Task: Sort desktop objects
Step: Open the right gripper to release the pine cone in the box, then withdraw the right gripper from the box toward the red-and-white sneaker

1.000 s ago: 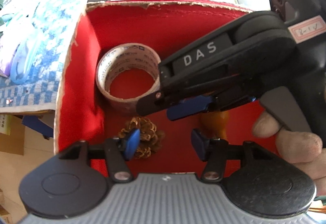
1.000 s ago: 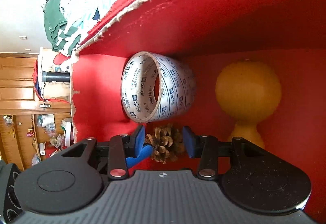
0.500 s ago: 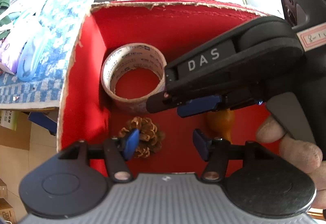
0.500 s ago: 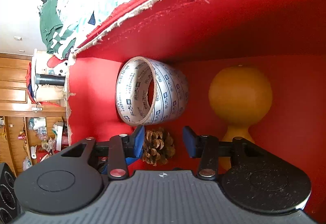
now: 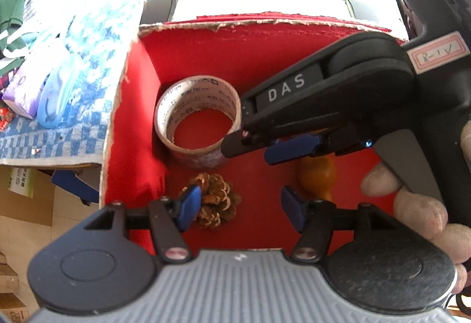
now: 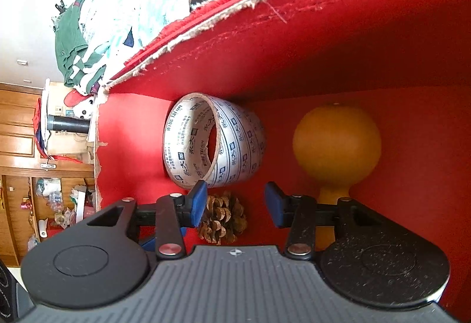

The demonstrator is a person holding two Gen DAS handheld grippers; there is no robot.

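From the left wrist view, one red box (image 5: 206, 64) with frayed cardboard edges fills the middle, and three things lie on its floor. One roll of tape (image 5: 197, 121), printed in blue, stands near the box's corner at 11 o'clock, open core facing up. One pine cone (image 5: 216, 201) sits just beside the roll at its 6 o'clock. One orange gourd-shaped piece (image 5: 318, 176) shows only in part, at 3 o'clock of the pine cone and well apart from it. The left gripper (image 5: 240, 206) hangs over the box floor with its two blue pads apart and nothing between them; the left pad overlaps the pine cone's edge (whether it touches cannot be told). The right gripper (image 5: 282, 146) reaches in from 2 o'clock, a hand (image 5: 426, 205) around its grip; it is marked DAS and one blue pad shows above the gourd. Outside the box, at 9 o'clock, lies one blue checked cloth (image 5: 59, 123).

From the right wrist view, the same three things appear inside the red box (image 6: 323, 43): the roll of tape (image 6: 217, 143) at 11 o'clock, the pine cone (image 6: 223, 218) just below it, and the orange gourd-shaped piece (image 6: 335, 143) at 2 o'clock, its round bulb bare and its neck running behind the gripper's frame. The right gripper (image 6: 235, 202) holds nothing, pads spread, the pine cone seen between them.
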